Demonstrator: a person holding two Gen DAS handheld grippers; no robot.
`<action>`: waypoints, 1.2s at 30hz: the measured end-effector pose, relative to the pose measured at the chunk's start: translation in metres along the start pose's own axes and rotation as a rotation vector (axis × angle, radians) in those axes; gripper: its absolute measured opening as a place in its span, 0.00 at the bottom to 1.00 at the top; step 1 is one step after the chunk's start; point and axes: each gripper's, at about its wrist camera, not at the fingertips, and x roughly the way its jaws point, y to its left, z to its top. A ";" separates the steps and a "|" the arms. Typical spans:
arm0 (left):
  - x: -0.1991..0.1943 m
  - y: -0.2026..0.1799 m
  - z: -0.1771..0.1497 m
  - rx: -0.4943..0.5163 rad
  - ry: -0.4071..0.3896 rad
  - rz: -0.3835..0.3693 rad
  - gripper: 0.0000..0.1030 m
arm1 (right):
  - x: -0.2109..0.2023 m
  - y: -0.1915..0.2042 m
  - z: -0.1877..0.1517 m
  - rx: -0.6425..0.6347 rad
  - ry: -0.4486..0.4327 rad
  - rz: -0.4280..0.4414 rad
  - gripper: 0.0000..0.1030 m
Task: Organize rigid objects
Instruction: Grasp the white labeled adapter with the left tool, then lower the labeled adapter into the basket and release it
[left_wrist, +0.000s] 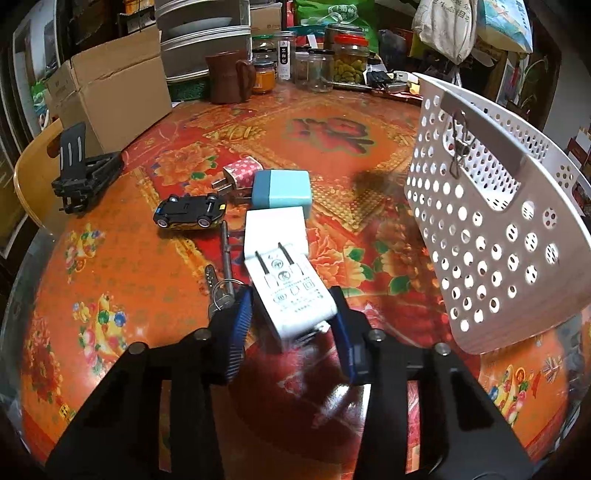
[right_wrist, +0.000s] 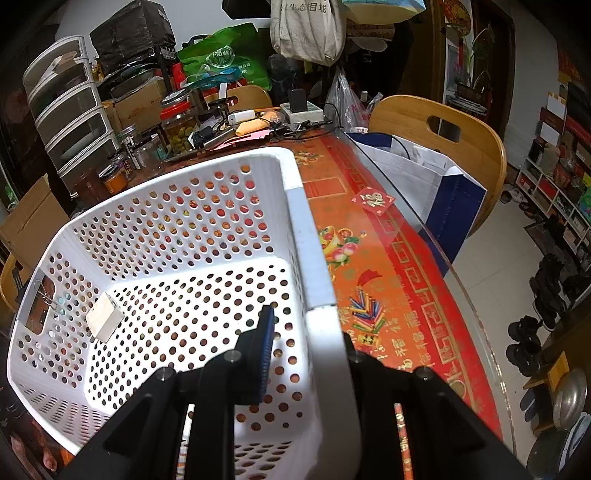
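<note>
Two blue-padded jaws of the left gripper (left_wrist: 293, 306) clamped on white charger (left_wrist: 291, 295), prongs forward, above the counter (left_wrist: 129, 266). Right gripper (right_wrist: 306, 332) jaws pinching white basket (right_wrist: 184, 221) rim.

Cardboard box (left_wrist: 110, 92), glass jars (left_wrist: 351, 62), chair (right_wrist: 443, 147)

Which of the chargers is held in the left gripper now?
The white charger with its two prongs pointing up sits between the left gripper fingers; the teal charger and pink dotted charger lie farther away.

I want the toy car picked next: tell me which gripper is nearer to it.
Left. The left gripper holds a white charger just short of the toy car; the right gripper clamps the basket wall, farther off.
</note>
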 end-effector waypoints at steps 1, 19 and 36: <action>-0.001 0.001 -0.001 0.000 -0.002 -0.002 0.32 | 0.000 0.000 0.000 -0.001 0.001 0.000 0.19; -0.051 0.025 -0.003 -0.028 -0.137 -0.054 0.26 | 0.001 0.001 0.002 0.002 -0.003 0.004 0.19; -0.112 -0.135 0.092 0.375 -0.015 -0.210 0.26 | 0.002 0.001 0.000 0.001 0.001 0.013 0.19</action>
